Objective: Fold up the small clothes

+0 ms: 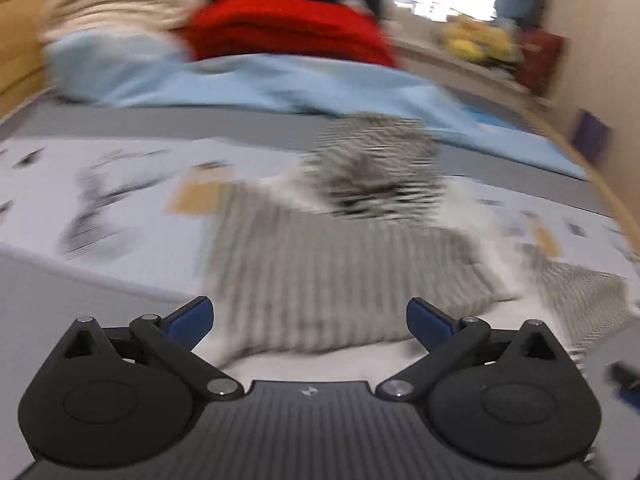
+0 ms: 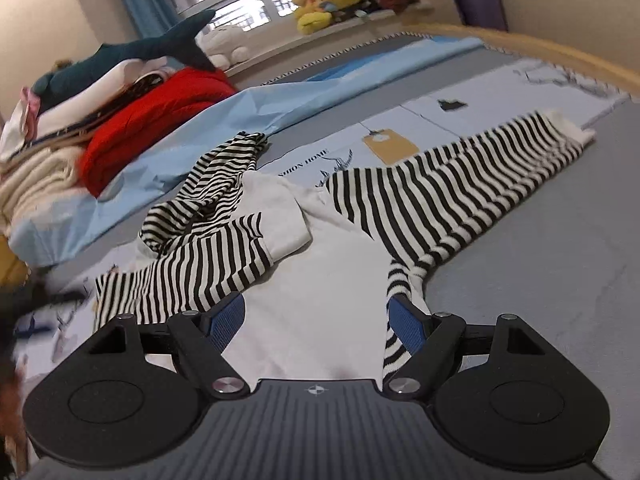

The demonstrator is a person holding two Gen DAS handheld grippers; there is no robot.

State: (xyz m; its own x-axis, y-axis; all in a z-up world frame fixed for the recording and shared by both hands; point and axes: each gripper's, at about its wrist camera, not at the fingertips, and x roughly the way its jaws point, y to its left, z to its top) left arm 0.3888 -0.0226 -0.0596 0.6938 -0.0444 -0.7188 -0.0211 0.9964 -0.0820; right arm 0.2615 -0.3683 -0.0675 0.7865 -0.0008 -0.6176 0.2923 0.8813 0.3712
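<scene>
A small garment with a white body and black-and-white striped sleeves and hood lies spread on the bed. In the right wrist view its white body [image 2: 336,280] lies straight ahead, one striped sleeve [image 2: 460,184] runs to the right, another striped sleeve [image 2: 192,276] lies left, and the hood [image 2: 208,196] is bunched behind. My right gripper [image 2: 316,320] is open just above the white body, its right finger beside a striped edge. In the blurred left wrist view the striped garment [image 1: 332,272] lies ahead of my open, empty left gripper [image 1: 310,316].
A stack of folded clothes, red [image 2: 152,132] and cream [image 2: 36,184], sits on a light blue sheet [image 2: 224,116] at the back left with a plush shark [image 2: 132,52]. Plush toys [image 2: 324,0] line the windowsill. The bed's wooden edge [image 2: 560,56] runs at the right.
</scene>
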